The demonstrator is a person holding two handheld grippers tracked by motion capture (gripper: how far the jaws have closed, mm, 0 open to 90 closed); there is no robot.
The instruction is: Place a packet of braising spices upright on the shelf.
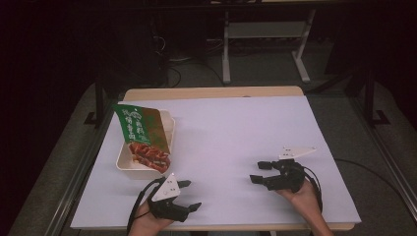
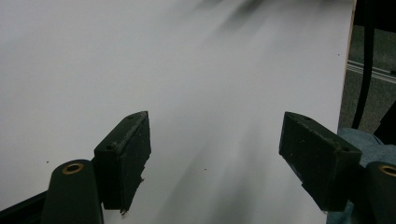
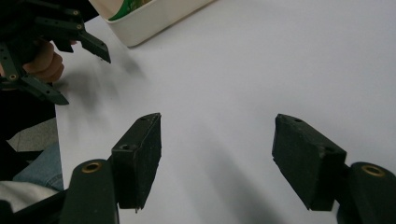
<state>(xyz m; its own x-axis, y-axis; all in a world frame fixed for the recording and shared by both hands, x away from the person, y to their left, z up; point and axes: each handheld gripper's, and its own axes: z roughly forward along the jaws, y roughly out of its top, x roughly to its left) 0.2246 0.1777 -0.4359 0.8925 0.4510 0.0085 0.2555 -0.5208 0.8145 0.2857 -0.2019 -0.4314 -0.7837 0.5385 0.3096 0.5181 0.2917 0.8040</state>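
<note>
Snack packet [image 1: 142,135], green above and printed with red food below, is seen lying tilted in a cream tray [image 1: 129,167] just beyond the left gripper [image 1: 189,194] in the high view, well apart from the right gripper [image 1: 255,172]. Both grippers are held low over the white sheet [image 1: 236,132] of the worktop [image 1: 211,92], their jaws released and nothing grasped between them.

In the left gripper view, bare sheet is shown between the spread jaws, with the worktop's edge and a dark cable [image 2: 369,60] at the right. In the right gripper view, the left gripper [image 3: 84,70] and the hand [image 3: 44,63] holding it are seen at the upper left, and beyond them a corner of the tray [image 3: 149,21] with a green scrap of the packet [image 3: 130,7]. Nothing is placed between either gripper and the tray. Farther off, in the high view, a dark floor and a desk frame [image 1: 265,39] are seen.
</note>
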